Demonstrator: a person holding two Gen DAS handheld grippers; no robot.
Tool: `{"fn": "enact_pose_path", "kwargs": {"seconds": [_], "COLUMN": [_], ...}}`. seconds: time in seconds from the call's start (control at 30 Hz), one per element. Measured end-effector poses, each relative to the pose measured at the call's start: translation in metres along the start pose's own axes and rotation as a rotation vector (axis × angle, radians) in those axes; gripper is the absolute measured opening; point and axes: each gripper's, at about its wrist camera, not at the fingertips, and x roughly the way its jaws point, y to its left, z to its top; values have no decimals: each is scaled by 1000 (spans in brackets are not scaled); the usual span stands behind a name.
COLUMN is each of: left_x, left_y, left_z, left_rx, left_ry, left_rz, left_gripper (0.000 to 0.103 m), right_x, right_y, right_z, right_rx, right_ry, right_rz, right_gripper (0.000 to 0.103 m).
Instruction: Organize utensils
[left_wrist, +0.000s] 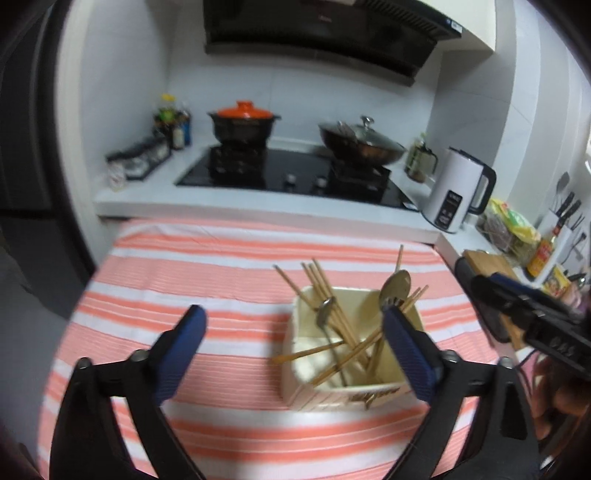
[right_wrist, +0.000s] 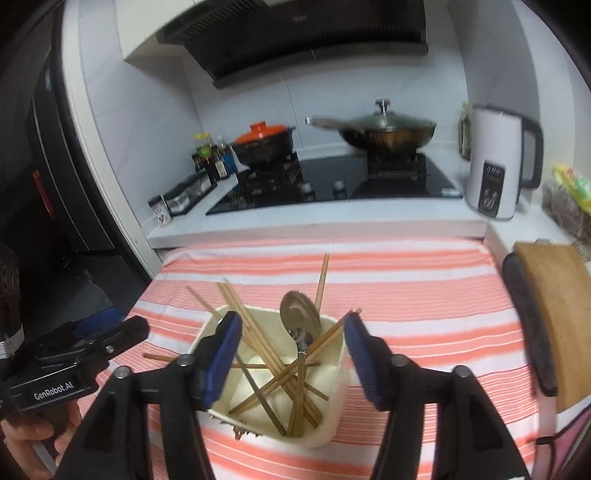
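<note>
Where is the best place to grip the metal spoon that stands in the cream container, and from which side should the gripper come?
Probably just below the bowl of the spoon, which sticks up above the rim of the cream container. Come from above: the handle is buried among crossed chopsticks. The right gripper is open in front of it, so it seems the handier one.

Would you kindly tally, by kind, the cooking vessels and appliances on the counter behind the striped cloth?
Pot: 1
Wok: 1
Kettle: 1
Total: 3
</note>
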Motion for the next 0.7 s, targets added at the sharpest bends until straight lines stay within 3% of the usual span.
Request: {"fn": "enact_pose_path", "kwargs": {"seconds": [0.13, 0.2, 0.3, 0.4, 0.5, 0.6, 0.7], "left_x": [-57, -77, -113, -144, -167, -193, -211], "left_y": [1, -5, -14, -22, -26, -29, -27], "left_z": [-30, -56, -94, -123, -137, -146, -154], "left_rx": [22, 46, 42, 48, 41, 43, 36], "left_ry": [-58, -12, -59, -49, -30, -63, -67], "left_rz": [9, 16, 50, 67, 78, 132, 116], "left_gripper": [103, 103, 103, 103, 103, 103, 103], "right_x": [-62, -90, -128, -163, -197, -219, -237], "right_y": [14, 21, 32, 44, 56, 69, 81], "right_z": [-13, -31, -68, -108, -141, -160, -169], "right_rx": [-48, -56, -58, -63, -88, -131, -157], "right_ry": [-50, -64, -79, -90, -112, -120, -133], "right_rz": [-24, -37, -72, -105, -142, -170, -169], "right_gripper": [81, 83, 86, 89, 92, 103, 103]}}
